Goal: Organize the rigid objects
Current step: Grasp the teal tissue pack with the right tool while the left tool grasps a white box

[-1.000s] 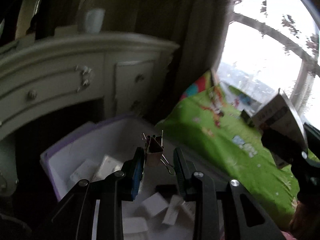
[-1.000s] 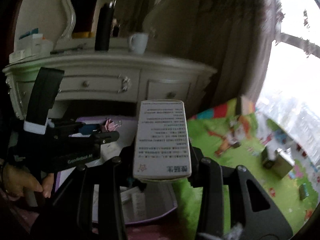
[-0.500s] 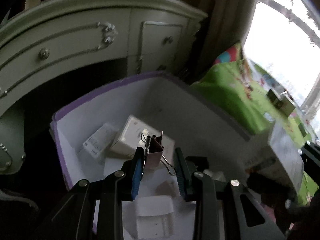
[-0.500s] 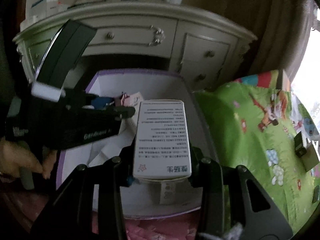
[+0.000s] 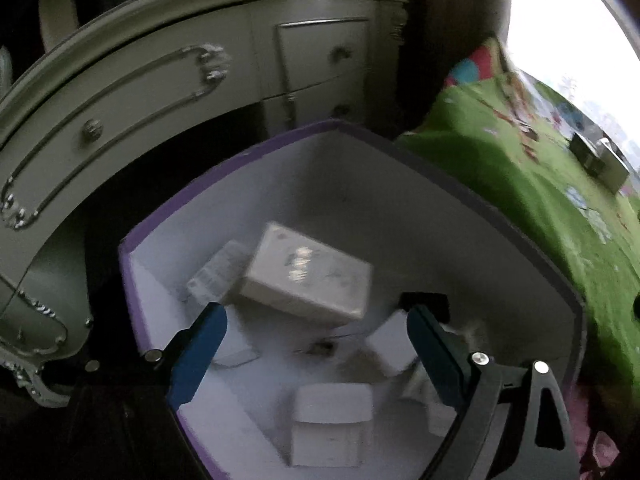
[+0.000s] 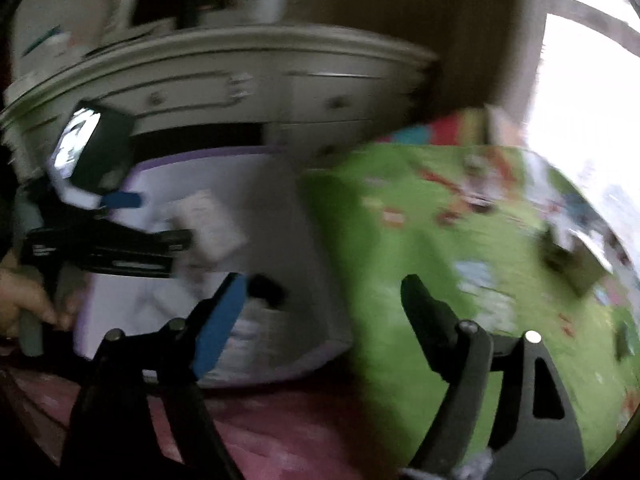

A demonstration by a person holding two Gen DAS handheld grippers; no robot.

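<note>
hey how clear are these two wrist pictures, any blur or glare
Left wrist view: mild blur on the white boxes in the purple bin, window blown out. Right wrist view: heavy motion blur across the dresser and green mat; strong fisheye bending in both.

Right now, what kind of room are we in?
Probably a bedroom or a child's room at home: an ornate cream dresser, a green cartoon play mat on the floor, and a bright window.

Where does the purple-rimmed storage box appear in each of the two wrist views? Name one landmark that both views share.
Left wrist view: the purple-rimmed box fills the centre and bottom, seen from above, between the open fingers.
Right wrist view: the box sits left of centre, below the dresser.
Shared landmark: the pale dresser behind the box.
</note>
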